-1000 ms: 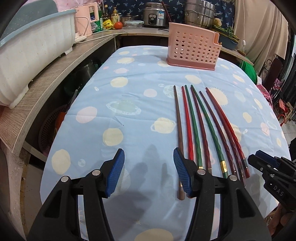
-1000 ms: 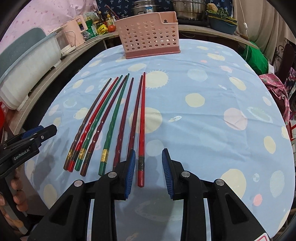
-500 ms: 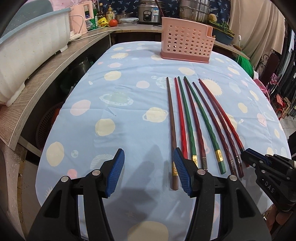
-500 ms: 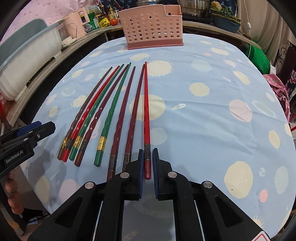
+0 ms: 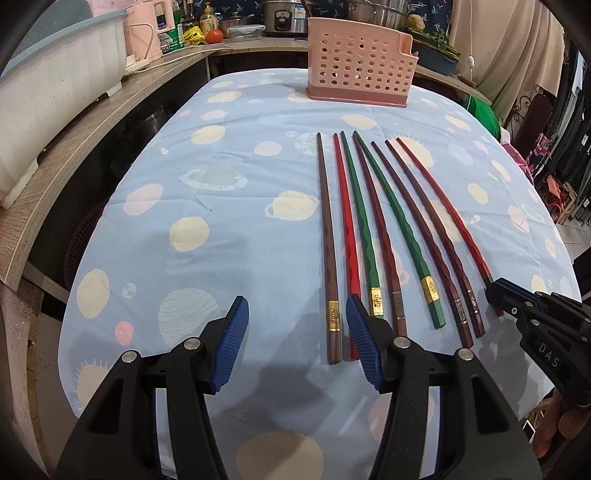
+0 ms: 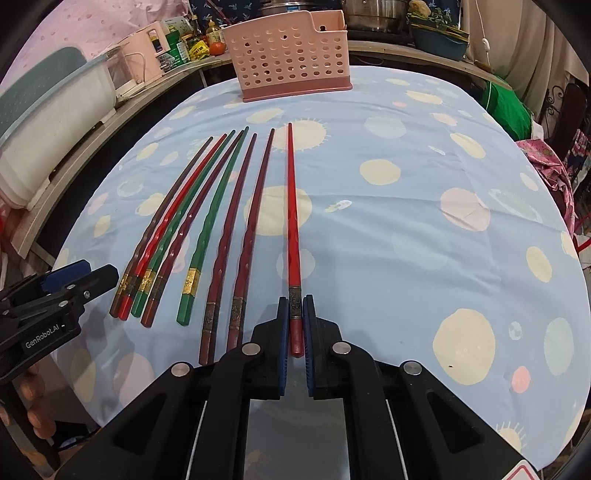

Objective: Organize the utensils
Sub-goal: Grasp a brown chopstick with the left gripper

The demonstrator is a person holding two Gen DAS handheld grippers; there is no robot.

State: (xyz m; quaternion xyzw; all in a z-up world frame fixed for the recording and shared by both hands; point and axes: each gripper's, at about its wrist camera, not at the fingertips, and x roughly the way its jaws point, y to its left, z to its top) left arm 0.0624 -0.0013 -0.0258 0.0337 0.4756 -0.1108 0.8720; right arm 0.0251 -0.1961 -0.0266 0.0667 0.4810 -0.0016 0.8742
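Several chopsticks (image 5: pixel 373 236) in brown, red, green and maroon lie side by side on the blue spotted tablecloth (image 5: pixel 221 206). My right gripper (image 6: pixel 295 314) is shut on the handle end of the rightmost red chopstick (image 6: pixel 292 221); it also shows at the right of the left wrist view (image 5: pixel 496 295). My left gripper (image 5: pixel 295 332) is open and empty, with the brown chopstick's (image 5: pixel 328 258) handle end between its jaws. A pink perforated utensil holder (image 5: pixel 360 70) stands upright at the table's far end, also in the right wrist view (image 6: pixel 291 70).
A wooden counter (image 5: pixel 110 110) runs along the left with a white tub (image 5: pixel 48 85), a pink appliance (image 5: pixel 147 33), bottles and a tomato. Pots (image 5: pixel 284 18) stand behind the holder. A green bag (image 6: pixel 506 107) and clothes lie off the table's right edge.
My right gripper closed on the red chopstick's handle end and drew it back, slightly away from the row. My left gripper pulled back toward the near edge, staying open.
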